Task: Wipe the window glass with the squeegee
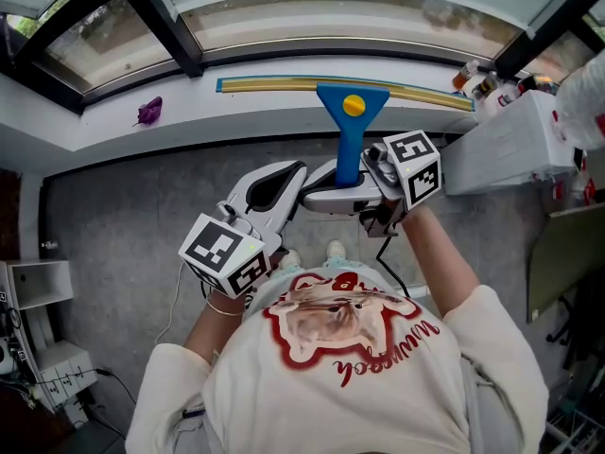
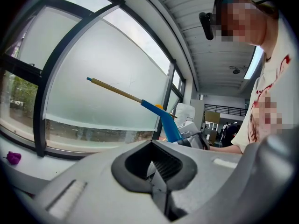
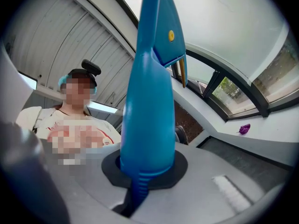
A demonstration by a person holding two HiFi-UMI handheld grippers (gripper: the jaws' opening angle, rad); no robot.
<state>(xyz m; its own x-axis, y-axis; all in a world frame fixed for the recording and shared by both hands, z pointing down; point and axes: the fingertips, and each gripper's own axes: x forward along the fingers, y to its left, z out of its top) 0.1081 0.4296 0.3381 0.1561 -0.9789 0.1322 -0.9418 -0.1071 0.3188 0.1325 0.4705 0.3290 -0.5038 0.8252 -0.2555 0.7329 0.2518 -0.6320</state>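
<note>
The squeegee [image 1: 351, 130] is clamped by its handle in the right gripper [image 1: 342, 195], its blade set against the window glass [image 2: 107, 64] ahead. The left gripper [image 1: 288, 180], just beside, is closed on nothing.

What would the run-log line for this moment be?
right gripper: shut on squeegee handle | blade: at window glass, contact unclear | left gripper: shut, empty, beside the right
</note>
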